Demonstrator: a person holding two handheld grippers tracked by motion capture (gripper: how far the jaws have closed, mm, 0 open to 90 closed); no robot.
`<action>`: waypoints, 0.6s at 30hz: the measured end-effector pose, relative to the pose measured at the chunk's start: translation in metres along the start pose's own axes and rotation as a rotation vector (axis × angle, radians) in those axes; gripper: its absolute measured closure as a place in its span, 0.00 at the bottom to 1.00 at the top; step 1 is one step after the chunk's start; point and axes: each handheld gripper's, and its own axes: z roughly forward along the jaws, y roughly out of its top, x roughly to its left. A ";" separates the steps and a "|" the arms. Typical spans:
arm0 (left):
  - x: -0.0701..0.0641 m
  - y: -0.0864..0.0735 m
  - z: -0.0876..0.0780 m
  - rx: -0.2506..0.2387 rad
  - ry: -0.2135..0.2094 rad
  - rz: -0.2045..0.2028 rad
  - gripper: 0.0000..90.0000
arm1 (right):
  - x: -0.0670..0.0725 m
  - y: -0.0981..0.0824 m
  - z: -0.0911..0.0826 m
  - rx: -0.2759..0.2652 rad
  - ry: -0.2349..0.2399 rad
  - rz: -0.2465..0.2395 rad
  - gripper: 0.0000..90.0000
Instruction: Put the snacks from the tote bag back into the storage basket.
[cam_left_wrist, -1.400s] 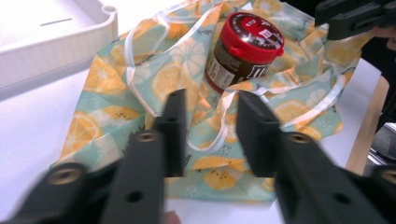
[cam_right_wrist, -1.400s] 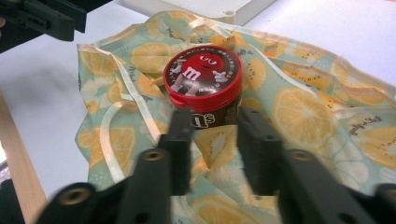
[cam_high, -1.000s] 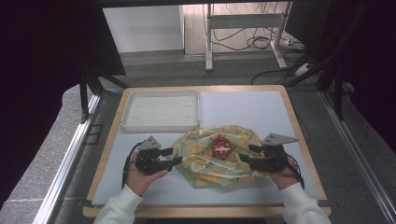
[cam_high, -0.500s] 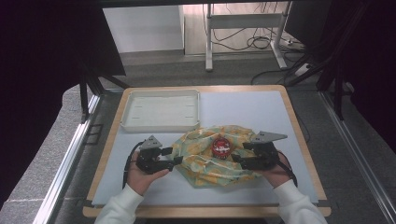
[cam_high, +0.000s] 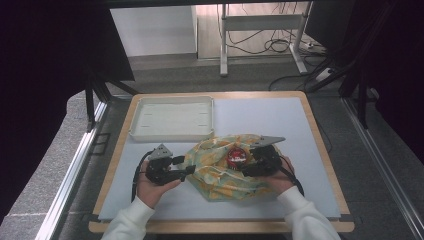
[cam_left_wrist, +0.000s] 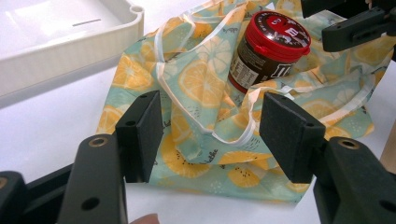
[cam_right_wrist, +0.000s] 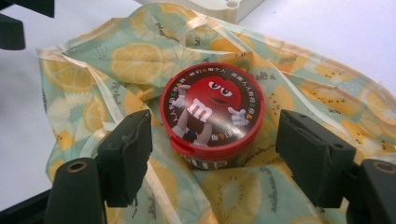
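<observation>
Lying crumpled on the pale table top (cam_high: 250, 112), the thin fabric bag with yellow lemon slices on a mint-green ground (cam_high: 222, 172) sits between the two hand-held grippers, and a small round jar with a red lid and dark brown label (cam_high: 236, 156) rests on top of it. The left gripper (cam_high: 186, 167) is at the bag's left edge; in the left gripper view its two black jaws stand spread apart, with the folded cloth and a white edging strip (cam_left_wrist: 205, 126) just ahead of them and between them, but the pads do not press on anything. The jar (cam_left_wrist: 268, 53) lies tilted farther ahead of this gripper, on the cloth. The right gripper (cam_high: 248, 162) is just beside the jar; its jaws have just been opening, and in the right gripper view they stand wide on both sides of the jar (cam_right_wrist: 212, 114), with a gap at each pad. A shallow white rectangular plastic tray (cam_high: 172, 119) stands beyond the left gripper, close to the far edge of the bag.
</observation>
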 end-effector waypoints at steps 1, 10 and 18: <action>0.001 0.000 0.000 0.001 0.000 -0.002 0.45 | 0.000 0.000 0.001 0.004 -0.002 0.002 0.30; 0.002 -0.002 0.002 0.010 0.002 -0.009 0.44 | 0.001 0.001 0.010 0.020 -0.019 0.012 0.27; 0.002 -0.006 -0.002 0.009 0.010 -0.018 0.44 | 0.007 0.002 0.027 0.061 -0.037 0.008 0.26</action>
